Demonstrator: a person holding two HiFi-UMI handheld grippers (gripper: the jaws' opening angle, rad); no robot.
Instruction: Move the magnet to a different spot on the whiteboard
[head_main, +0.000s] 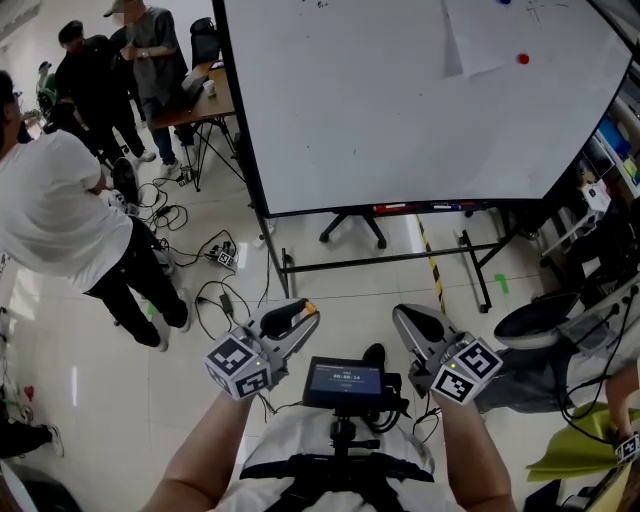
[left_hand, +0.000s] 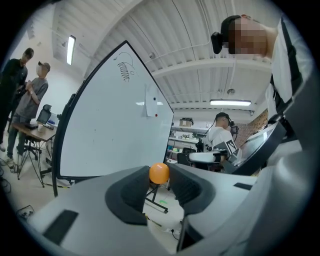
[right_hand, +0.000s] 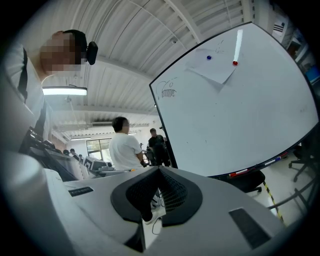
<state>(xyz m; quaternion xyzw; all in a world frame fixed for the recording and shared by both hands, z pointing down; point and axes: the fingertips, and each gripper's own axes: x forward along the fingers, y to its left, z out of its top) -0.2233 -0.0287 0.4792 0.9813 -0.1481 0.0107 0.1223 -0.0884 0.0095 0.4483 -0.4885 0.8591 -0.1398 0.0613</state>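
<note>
A small orange ball magnet sits pinched between the dark pads of my left gripper, at their very tips. In the head view that left gripper is held low near my body, the orange magnet at its tip, well short of the whiteboard. My right gripper is beside it, jaws together and empty; its own view shows the right gripper shut. On the whiteboard a red magnet pins a paper sheet; a blue magnet is near it.
The board's stand legs spread over the floor ahead. Cables and a power strip lie at the left. Several people stand at the left, the nearest in a white shirt. A desk is behind, a chair at the right.
</note>
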